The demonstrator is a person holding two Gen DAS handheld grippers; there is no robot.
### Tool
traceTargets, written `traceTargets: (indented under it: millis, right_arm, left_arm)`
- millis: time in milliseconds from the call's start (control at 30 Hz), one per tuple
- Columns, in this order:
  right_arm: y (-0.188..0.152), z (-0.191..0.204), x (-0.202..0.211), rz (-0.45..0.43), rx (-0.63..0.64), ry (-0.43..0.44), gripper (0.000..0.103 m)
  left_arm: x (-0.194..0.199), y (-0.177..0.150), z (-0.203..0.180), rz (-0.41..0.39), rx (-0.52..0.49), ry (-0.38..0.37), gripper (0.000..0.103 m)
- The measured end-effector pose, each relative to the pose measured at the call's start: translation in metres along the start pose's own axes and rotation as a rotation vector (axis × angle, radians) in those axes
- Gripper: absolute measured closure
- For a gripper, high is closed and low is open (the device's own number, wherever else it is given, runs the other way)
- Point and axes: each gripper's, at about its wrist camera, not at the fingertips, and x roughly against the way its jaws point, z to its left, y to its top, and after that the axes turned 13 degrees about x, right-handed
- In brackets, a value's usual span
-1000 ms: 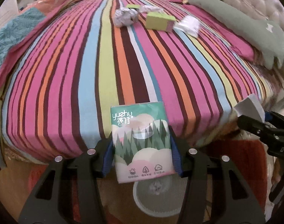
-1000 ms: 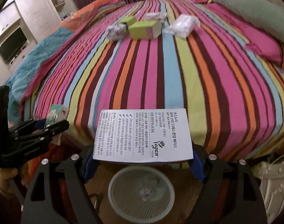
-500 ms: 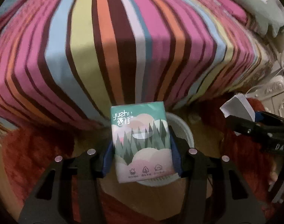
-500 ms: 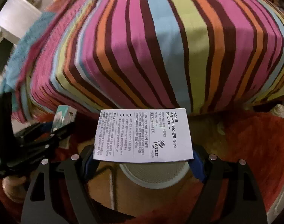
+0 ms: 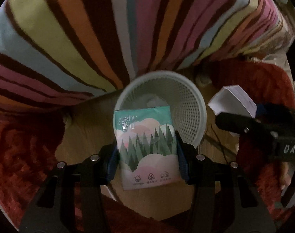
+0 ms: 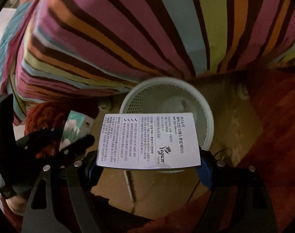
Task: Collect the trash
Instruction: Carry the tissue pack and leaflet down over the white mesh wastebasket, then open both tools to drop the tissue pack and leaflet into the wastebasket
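Trash, two pieces, both in your grip above the wastebasket [image 5: 194,104]. Your left gripper [image 5: 146,160] pinches a tissue pack [image 5: 145,145] printed with a green forest scene, its blue pads pressed against the pack's two long sides. Your right gripper [image 6: 148,167] pinches a white carton [image 6: 149,139] bearing black Korean print and the word "Vegan", clamped across its width. Both tools point steeply down at the white perforated basket, which stands on a wooden floor [image 6: 227,116] against the foot of the bed, under the hanging striped bedspread [image 5: 89,38], with a red shaggy rug [image 5: 21,155] around it.

Progress, as you may judge it: at least one pale crumpled item [image 6: 176,103] already lies at the bottom of the basket; the two held pieces are carried over or close to the opening but not yet released. Letting go of each remains. Whether more trash waits on the bed neither view shows.

Differences between views: your left camera shows the pack's printed face and, at its right edge, only the carton's [image 5: 232,102] blank end in the right gripper [image 5: 254,120]. Your right camera shows the carton's label, the basket's [image 6: 207,116] contents more plainly, and the left gripper [image 6: 69,138] side-on with the pack [image 6: 72,130] protruding.
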Motion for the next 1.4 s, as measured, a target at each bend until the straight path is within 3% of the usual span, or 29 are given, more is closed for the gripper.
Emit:
traceTargets:
  millis: [433, 600, 933, 1267, 1367, 1400]
  right_arm:
    - [0.007, -0.037, -0.057, 0.112, -0.252, 0.069, 0.027]
    - [0.01, -0.04, -0.072, 0.152, -0.267, 0.05, 0.027]
    - [0.015, -0.047, -0.098, 0.209, -0.295, -0.004, 0.027]
    - [0.018, -0.055, -0.111, 0.237, -0.343, 0.015, 0.027]
    - [0.018, -0.06, -0.114, 0.242, -0.36, 0.049, 0.026]
    - [0.017, -0.062, -0.116, 0.243, -0.364, 0.053, 0.025]
  left_arm:
    - [-0.059, 0.017, -0.016, 0.166, -0.024, 0.053, 0.052]
    - [-0.08, 0.024, -0.017, 0.207, -0.012, 0.085, 0.052]
    - [-0.114, 0.025, -0.018, 0.308, 0.032, 0.069, 0.052]
    - [-0.135, 0.024, -0.009, 0.355, 0.072, 0.07, 0.051]
    - [-0.139, 0.026, -0.008, 0.37, 0.079, 0.051, 0.042]
    - [-0.14, 0.026, -0.007, 0.37, 0.084, 0.049, 0.029]
